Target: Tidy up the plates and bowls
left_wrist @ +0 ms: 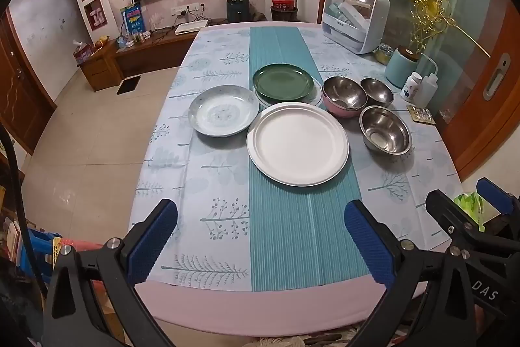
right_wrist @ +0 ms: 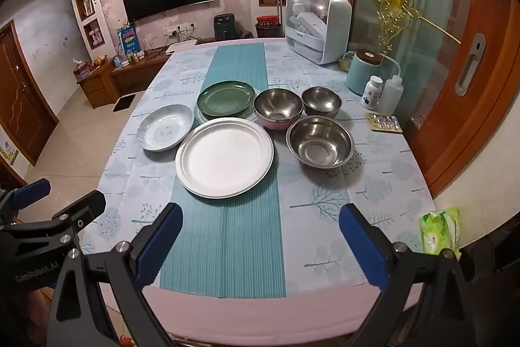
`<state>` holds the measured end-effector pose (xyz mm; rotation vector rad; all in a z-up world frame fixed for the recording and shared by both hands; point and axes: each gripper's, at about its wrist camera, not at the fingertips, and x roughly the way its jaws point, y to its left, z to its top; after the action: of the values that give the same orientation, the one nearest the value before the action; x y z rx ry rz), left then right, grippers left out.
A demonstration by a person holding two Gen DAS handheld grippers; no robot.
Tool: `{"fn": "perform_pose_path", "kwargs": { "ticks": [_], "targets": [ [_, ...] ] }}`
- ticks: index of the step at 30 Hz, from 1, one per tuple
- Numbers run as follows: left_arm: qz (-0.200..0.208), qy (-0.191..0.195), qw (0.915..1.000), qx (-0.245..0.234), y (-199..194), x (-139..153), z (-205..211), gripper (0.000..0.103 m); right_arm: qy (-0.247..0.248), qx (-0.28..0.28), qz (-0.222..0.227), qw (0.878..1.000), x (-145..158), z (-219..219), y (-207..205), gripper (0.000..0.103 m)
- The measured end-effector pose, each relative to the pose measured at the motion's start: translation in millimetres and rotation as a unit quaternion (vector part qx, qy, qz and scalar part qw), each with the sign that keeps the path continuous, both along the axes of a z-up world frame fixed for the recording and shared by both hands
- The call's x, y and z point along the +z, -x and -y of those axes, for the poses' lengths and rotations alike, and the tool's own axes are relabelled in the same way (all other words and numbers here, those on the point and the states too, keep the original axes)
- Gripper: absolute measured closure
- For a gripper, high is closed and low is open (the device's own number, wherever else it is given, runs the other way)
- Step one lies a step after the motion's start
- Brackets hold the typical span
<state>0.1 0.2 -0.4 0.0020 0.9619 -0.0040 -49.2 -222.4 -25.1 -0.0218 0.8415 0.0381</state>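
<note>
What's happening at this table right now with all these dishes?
Nothing is being handled yet. Someone holds the left gripper and the right gripper open over the near table edge, both empty. Ahead sit a white plate, a patterned plate and a green plate resting on a clear one. Three steel bowls stand to the right, one nested in a pink bowl. Sorting has not started.

Clear plate [left_wrist: 317, 93] mostly hidden under green plate [left_wrist: 282, 81] — rim only.
</note>
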Motion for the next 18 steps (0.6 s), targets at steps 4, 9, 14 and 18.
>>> {"fn": "perform_pose_path", "kwargs": {
  "ticks": [4,9,14,18],
  "targets": [
    [0.001,-0.001,1.0,0.0,0.2,0.1,-0.3,0.001,-0.005,0.0,0.002,1.0,0.3,-0.1,-0.2,0.005],
    [0.0,-0.003,1.0,0.0,-0.2,-0.3,0.2,0.001,-0.004,0.0,0.002,1.0,0.0,-0.5,-0.7,0.005],
    [0.002,0.0,1.0,-0.002,-1.5,-2.7,-0.6,0.001,-0.005,0.0,0.003,1.0,0.6,-0.8,-0.9,0.005],
    [-0.001,-0.001,1.0,0.0,1.0,-3.0,-1.2,0.001,-0.005,0.0,0.003,1.0,0.2,-1.1,-1.0,0.005]
  ]
}}
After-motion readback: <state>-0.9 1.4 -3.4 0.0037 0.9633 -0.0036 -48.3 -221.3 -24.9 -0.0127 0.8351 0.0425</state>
